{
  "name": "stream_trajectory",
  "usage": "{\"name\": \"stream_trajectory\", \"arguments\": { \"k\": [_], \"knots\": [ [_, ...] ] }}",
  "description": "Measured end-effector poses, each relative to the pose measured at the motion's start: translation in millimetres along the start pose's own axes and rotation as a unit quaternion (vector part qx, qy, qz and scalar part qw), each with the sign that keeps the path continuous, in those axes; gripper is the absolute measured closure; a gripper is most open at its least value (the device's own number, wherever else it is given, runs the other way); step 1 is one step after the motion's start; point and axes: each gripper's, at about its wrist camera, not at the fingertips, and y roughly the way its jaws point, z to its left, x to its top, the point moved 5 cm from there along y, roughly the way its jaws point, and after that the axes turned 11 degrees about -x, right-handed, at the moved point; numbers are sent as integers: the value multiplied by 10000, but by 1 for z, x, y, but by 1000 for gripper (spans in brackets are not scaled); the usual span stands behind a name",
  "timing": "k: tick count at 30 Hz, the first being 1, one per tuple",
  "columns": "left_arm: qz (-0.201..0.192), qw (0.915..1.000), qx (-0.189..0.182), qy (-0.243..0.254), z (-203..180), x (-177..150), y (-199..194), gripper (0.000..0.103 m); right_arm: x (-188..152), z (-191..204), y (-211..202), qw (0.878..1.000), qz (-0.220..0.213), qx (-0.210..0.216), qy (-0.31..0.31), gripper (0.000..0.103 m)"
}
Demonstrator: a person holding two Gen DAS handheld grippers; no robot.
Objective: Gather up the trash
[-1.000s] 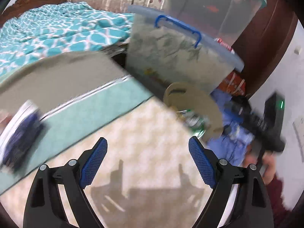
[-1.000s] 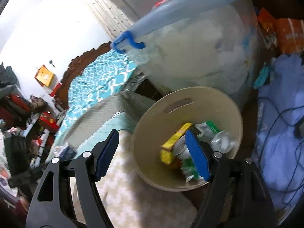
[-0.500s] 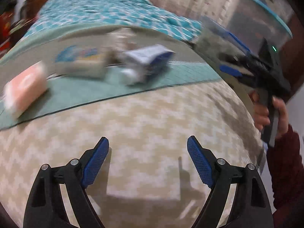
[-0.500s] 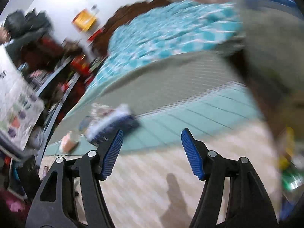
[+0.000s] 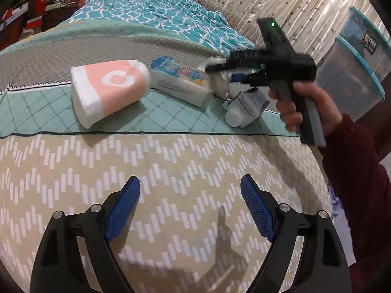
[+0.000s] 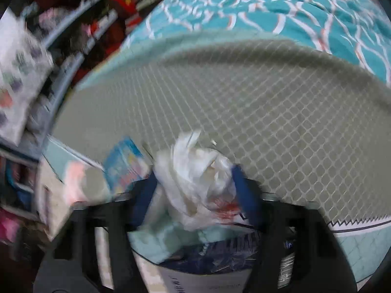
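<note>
Trash is not yet cleared: pink-white carton [image 5: 110, 85], blue-white packet [image 5: 179, 83] & grey pouch [image 5: 246, 108] are left on the bed's teal strip [image 5: 48, 117]. Crumpled white wrapper [image 6: 195, 178] is bracketed by closing right gripper [image 6: 195, 190]; grip not confirmed. Left gripper [image 5: 190, 210] is held wide, empty.

Bed [image 5: 171, 171] covered with a beige zigzag-patterned spread; a teal quilted band crosses it; teal patterned blanket [image 5: 156, 7] bunched toward the far edge; leaf-print curtain [image 5: 281, 2] behind; stacked translucent storage bins [image 5: 354, 73] at the right; cluttered shelves [image 6: 80, 24] at the left.
</note>
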Motion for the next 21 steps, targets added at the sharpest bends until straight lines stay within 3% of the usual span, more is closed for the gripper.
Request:
{"name": "stream_trajectory", "arguments": {
  "k": [5, 10, 14, 16, 18, 21],
  "knots": [
    [-287, 9991, 313, -51, 15, 14, -20, 24, -27, 13, -17, 9988, -128, -199, -422, 60],
    [-726, 9923, 610, -802, 60, 62, -47, 24, -44, 25, -28, 9951, -276, -475, -824, 60],
    [-640, 9864, 203, -1499, 89, 82, -43, 28, -48, 32, -31, 9950, -342, -509, -793, 60],
    [-559, 9815, -52, -1829, 101, 86, -34, 41, -49, 32, -33, 9959, -372, -462, -690, 60],
    [-478, 9770, -374, -2044, 104, 84, -26, 86, -50, 33, -37, 9962, -457, -416, -608, 61],
    [-511, 9745, -718, -2064, 92, 81, -22, 95, -53, 42, -53, 9953, -721, -356, -537, 62]
  ]
}}
